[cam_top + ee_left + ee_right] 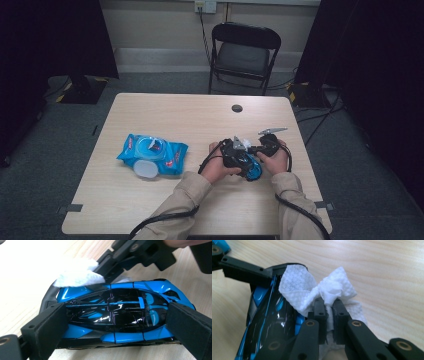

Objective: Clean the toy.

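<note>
Toy car point(117, 315), blue w/ black glossy top, is sitting on the table point(165, 112) at its near right part, between the person's two hands. In the left gripper view its long axis is running side to side across the frame, tapered end to the right; which end is the front, cannot tell. In the high view the car's blue end point(254, 171) is showing toward the near side, just below the grippers.

Left gripper point(117, 322) is clamping the car: one black pad is pressing each end, jaws spread to the car's length. Left hand point(217, 167) is holding it from the near-left.

Right gripper point(329, 312) is pinching a white wipe point(322, 293), jaws nearly together w/ the wipe bunched between them. Wipe is lying against the car's upper edge; in the left gripper view it point(77, 275) is touching the far-left corner of the car. Right hand point(275, 160) is coming in from the right.

Blue wipes pack point(152, 155), w/ white round lid open at its near side, is lying well apart on the table's left part. Folding chair point(243, 52) is standing beyond the far edge. Round hole point(237, 108) is showing in the tabletop near the far edge.
</note>
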A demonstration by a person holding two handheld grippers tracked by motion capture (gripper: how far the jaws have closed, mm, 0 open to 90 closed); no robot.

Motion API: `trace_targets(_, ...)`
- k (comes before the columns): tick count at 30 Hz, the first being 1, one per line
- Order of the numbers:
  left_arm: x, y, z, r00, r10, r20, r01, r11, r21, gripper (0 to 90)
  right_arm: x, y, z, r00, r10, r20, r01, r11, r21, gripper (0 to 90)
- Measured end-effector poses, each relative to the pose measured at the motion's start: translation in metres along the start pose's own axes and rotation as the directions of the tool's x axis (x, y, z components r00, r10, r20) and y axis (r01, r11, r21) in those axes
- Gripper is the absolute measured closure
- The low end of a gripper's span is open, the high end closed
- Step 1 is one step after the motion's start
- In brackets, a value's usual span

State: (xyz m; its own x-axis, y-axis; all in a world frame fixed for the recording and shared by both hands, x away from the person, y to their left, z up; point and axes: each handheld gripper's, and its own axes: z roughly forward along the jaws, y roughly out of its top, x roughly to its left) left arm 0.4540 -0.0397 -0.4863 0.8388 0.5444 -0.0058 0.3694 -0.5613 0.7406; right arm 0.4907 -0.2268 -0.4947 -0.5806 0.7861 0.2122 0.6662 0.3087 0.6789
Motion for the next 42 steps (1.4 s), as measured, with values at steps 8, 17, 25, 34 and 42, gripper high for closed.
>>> trace_targets(8,0.000,0.000,0.000,1.0000,0.002,-0.002,-0.002,1.0000,0.005,3.7,-0.002,-0.009,-0.010,0.9999,-0.002,-0.016,0.002,1.000,0.011,84.8)
trace_targets(17,0.000,0.000,0.000,1.0000,0.000,-0.003,0.000,1.0000,0.003,3.7,-0.004,-0.020,-0.020,0.9995,0.015,-0.027,-0.015,1.000,0.003,84.8)
trace_targets(25,0.000,0.000,0.000,1.0000,0.000,-0.003,0.000,1.0000,0.002,3.7,-0.005,-0.028,-0.028,0.9994,0.022,-0.026,-0.022,1.000,-0.001,84.8)
trace_targets(34,0.000,0.001,0.000,1.0000,0.003,-0.005,-0.003,0.9999,0.010,3.7,-0.006,-0.038,-0.039,0.9994,0.020,-0.027,-0.020,1.000,0.005,84.8)
trace_targets(42,-0.001,0.001,0.000,1.0000,-0.001,-0.007,0.001,1.0000,0.009,3.7,-0.006,-0.045,-0.045,0.9993,0.023,-0.030,-0.023,1.000,-0.001,84.8)
